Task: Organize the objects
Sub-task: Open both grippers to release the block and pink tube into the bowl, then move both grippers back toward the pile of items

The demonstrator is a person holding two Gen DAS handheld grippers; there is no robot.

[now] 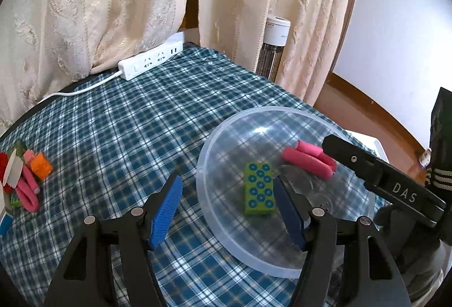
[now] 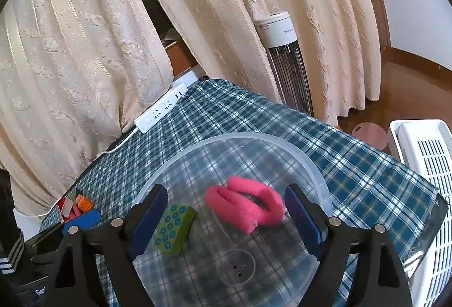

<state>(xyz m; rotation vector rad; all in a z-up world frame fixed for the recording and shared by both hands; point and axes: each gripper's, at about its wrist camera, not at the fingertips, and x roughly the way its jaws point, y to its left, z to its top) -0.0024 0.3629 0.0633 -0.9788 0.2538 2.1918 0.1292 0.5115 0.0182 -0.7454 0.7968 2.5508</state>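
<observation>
Bowl: clear plastic bowl (image 1: 214, 143) on the checked tabletop (image 1: 113, 123), right side.
Inside: green block (image 1: 259, 188), pink foam roller (image 2: 244, 201).
Left gripper (image 1: 226, 199): jaws open, empty.
Right gripper (image 2: 226, 218): jaws open, empty.

Black grippers — blue ribbed fingers (image 1: 166, 211), silver screws, "DAS" lettering.

Bowl (image 1: 214, 137) near the table's (image 1: 127, 123) right edge, block (image 1: 259, 187) and curler (image 1: 308, 161) inside, power strip (image 1: 151, 60) at back edge, toy pile (image 1: 25, 177) at left edge
</observation>
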